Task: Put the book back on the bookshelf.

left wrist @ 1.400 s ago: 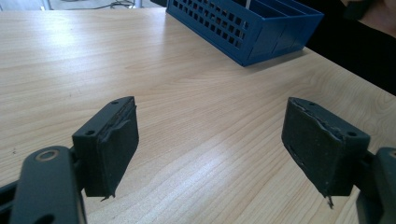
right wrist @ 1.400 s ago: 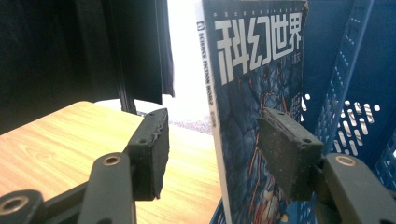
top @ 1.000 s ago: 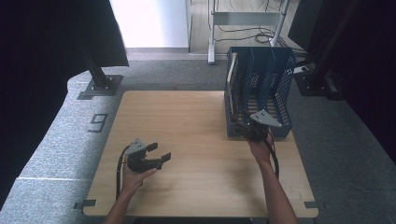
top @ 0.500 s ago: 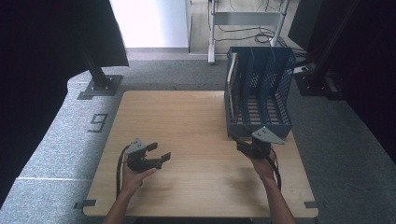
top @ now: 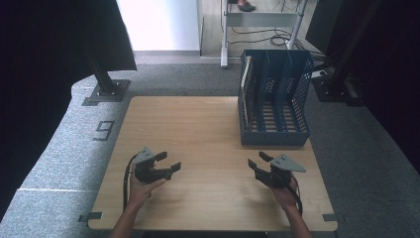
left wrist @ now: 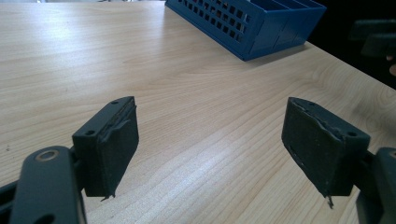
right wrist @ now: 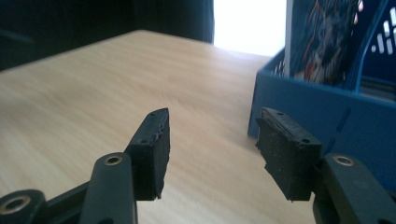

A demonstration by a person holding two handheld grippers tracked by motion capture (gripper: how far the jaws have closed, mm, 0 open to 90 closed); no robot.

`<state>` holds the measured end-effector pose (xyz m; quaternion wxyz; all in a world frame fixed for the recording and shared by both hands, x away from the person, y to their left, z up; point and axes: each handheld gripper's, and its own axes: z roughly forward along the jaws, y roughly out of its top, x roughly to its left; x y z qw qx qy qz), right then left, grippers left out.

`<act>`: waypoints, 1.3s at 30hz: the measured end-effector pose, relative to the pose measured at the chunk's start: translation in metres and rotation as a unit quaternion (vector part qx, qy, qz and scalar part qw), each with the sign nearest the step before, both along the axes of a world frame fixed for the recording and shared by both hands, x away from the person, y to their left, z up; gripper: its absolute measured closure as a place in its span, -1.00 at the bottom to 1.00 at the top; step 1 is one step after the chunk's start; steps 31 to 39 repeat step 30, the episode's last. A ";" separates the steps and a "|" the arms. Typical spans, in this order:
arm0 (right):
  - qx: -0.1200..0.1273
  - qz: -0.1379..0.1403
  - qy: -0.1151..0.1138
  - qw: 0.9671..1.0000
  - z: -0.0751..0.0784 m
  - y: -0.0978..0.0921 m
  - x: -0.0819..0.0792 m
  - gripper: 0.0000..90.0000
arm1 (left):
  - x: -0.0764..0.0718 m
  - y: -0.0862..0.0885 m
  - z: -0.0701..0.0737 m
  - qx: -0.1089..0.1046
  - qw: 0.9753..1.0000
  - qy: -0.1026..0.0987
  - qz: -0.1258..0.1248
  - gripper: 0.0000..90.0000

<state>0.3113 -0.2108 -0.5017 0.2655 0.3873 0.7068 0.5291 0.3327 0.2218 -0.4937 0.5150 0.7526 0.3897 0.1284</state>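
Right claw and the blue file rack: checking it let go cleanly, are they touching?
Apart. The high view shows bare table between the right claw and the blue file rack.

high view overhead, gripper views low, sharing blue rack [top: 274,99]

Your left gripper [top: 167,164] stood over the near left part of the wooden table [top: 188,129], jaws apart, and the board ahead of it was bare up to the far edge, so you had free passage there. Between your two grippers the wood was also bare. Your right gripper [top: 257,163] was near the front wall of the blue file rack [top: 275,138], not touching it, jaws apart with nothing between them. This rack blocked the far right corner of the table. Its upright dividers left narrow slots, and a book [top: 244,74] already filled the leftmost slot. To the left of the rack the way was free.
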 end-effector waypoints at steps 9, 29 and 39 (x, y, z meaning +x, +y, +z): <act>-0.010 -0.004 0.026 1.000 -0.017 -0.005 -0.004 -0.04 | -0.001 -0.002 -0.002 0.004 1.000 0.002 -0.003 -0.58; -0.014 -0.011 0.047 0.999 -0.022 -0.004 0.000 -0.07 | -0.001 -0.004 -0.004 0.008 1.000 0.005 -0.005 -0.58; -0.014 -0.012 0.048 0.999 -0.023 -0.004 0.001 -0.07 | -0.001 -0.004 -0.004 0.008 1.000 0.004 -0.005 -0.58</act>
